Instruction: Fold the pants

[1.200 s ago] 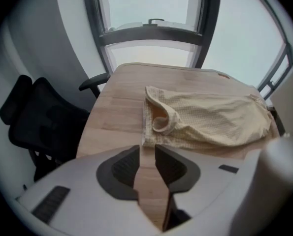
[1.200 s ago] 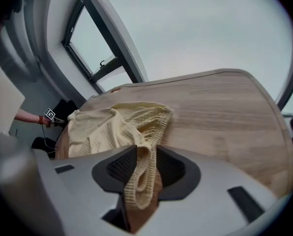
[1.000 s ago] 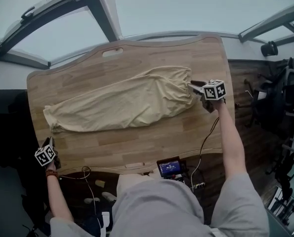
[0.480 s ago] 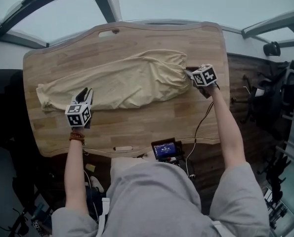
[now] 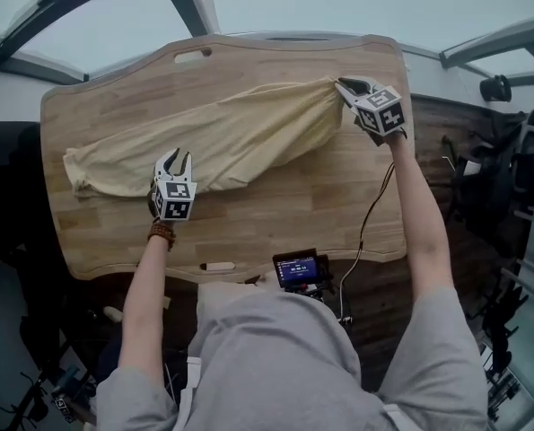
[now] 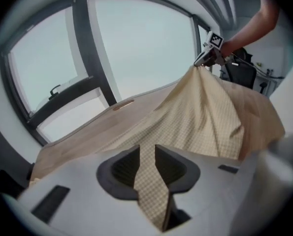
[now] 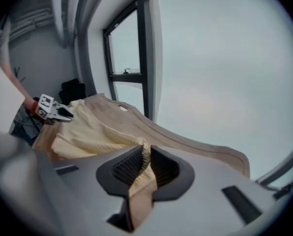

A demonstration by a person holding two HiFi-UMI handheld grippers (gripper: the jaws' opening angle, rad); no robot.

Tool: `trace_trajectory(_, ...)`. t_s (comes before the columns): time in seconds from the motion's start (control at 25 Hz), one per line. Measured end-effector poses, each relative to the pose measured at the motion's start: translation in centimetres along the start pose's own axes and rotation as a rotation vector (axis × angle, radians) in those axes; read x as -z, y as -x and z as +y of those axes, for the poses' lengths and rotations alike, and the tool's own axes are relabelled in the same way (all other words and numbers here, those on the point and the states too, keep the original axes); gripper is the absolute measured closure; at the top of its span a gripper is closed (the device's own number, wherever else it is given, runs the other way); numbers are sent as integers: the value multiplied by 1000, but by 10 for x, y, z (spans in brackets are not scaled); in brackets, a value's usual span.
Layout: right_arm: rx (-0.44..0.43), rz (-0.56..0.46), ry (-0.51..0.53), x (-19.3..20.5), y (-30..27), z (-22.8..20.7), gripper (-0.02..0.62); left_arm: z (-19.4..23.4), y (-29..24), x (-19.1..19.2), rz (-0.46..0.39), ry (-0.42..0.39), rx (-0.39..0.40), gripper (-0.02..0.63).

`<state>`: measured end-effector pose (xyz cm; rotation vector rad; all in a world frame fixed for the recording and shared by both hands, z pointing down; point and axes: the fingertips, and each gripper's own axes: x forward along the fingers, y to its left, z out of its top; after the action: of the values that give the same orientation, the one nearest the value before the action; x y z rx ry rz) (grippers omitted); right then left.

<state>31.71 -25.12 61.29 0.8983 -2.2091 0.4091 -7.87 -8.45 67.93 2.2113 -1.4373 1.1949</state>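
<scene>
Pants (image 5: 240, 137) — beige, laid lengthwise across wooden table (image 5: 320, 214), right end raised tent-like. At that raised end, right gripper (image 5: 343, 85): jaws just closing, clamped on a fold of cloth. At near edge, left gripper (image 5: 175, 157) — jaws narrow, pinching cloth between pads.

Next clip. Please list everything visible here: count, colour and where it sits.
pants: one, beige, stretched lengthwise across the table, right end lifted.
table: one, light wood, centre.
small screen: one, black, lit, at the table's near edge.
cable: one, black, trailing beside the right arm.
window frames: several, dark, beyond the table.
bracelet: one, brown, left wrist.
left gripper: one, white, jaws shut on the pants' near edge.
right gripper: one, white, jaws have just been closing, pinching the pants' right end.
</scene>
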Motion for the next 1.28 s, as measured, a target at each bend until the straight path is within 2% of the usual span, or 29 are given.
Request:
trace_trajectory(0.08, 89, 82, -89, 30, -26, -21, 504, 2, 4, 9, 18, 17, -40, 505)
trace_trajectory(0.12, 116, 113, -144, 46, -34, -25, 462, 1, 7, 12, 23, 34, -41, 505)
trace_trajectory(0.16, 129, 115, -205, 59, -37, -25, 453, 0, 11, 14, 24, 49, -35, 505)
trace_trajectory(0.32, 110, -78, -513, 84, -10, -8, 452, -11, 20, 16, 7, 64, 18, 505)
trace_trajectory(0.4, 79, -115, -600, 103, 2, 8, 427, -22, 20, 22, 13, 65, 58, 505)
trace_trajectory(0.52, -13, -20, -602, 133, -5, 41, 392, -39, 19, 27, 22, 58, 85, 505)
trace_trajectory(0.6, -37, 50, -590, 141, -15, 54, 391, -52, 19, 24, 15, 62, 99, 505)
trace_trajectory(0.72, 1, 157, -547, 146, -21, 58, 490, -74, 14, 23, 31, 33, 144, 505)
trace_trajectory(0.88, -60, 267, -500, 157, 5, 68, 503, -88, 4, 47, 132, 28, 187, 505)
trace_trajectory(1.0, -131, 283, -593, 176, 43, 75, 505, -104, 7, 52, 140, 38, 252, 505)
trace_trajectory(1.12, -215, 320, -632, 207, 75, 93, 498, -127, 24, 44, 112, 40, 331, 505)
trace_trajectory(1.2, -245, 271, -669, 216, 89, 93, 449, -134, 38, 33, 59, 68, 345, 505)
trace_trajectory(1.28, -217, 158, -757, 211, 95, 78, 417, -135, 46, 27, 26, 93, 338, 505)
